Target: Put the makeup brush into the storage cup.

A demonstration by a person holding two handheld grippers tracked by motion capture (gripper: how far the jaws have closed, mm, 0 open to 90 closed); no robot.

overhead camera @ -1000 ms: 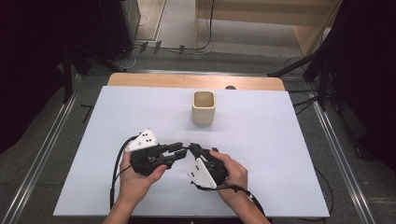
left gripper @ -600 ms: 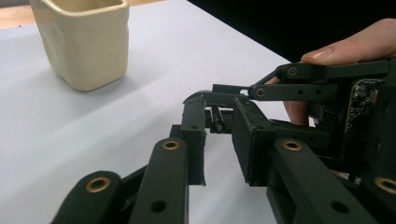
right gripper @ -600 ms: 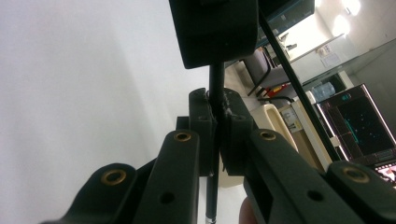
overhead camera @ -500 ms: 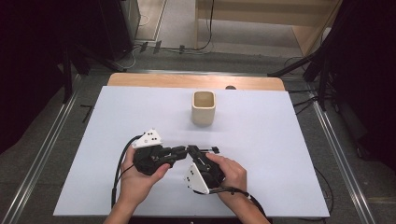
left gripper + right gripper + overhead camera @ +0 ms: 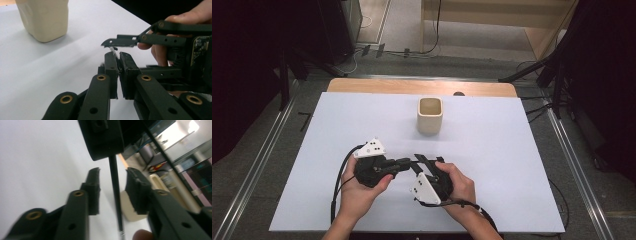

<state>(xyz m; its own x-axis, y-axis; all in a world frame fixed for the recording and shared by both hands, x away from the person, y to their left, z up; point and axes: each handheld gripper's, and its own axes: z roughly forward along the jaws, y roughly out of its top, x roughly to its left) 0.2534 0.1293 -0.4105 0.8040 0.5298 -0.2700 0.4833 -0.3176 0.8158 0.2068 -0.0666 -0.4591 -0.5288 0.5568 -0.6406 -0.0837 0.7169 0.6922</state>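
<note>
Working over white table (image 5: 522, 165), near edge, both grippers tip to tip. Beige cup (image 5: 430, 116) standing well beyond them, upright, untouched.

Left gripper (image 5: 117, 56): clamping shut on thin black rod (image 5: 115, 202), having just finished closing. In left gripper view, only a short pale tip of it poking up past the pads.

Rod: sticking out of left jaws straight toward right gripper, long axis running roughly along right jaws' length, not across them. Passing down the middle of the gap in right gripper view, lower end reaching a fingertip at the frame bottom.

Right gripper (image 5: 112, 171): jaws having just been opening, now standing apart either side of rod. Pads apparently clear of it on both sides, though blur making the clearance hard to judge.

Reading this as a handover, right to left, with left now carrying the rod alone.

Key relation for next move: rod lying between right jaws and parallel to them. So probably backing right gripper off along that axis, not sideways. Sideways risking a knock on the rod and twisting it in left's grip. Left being the only hand holding, so keeping it steady.
</note>
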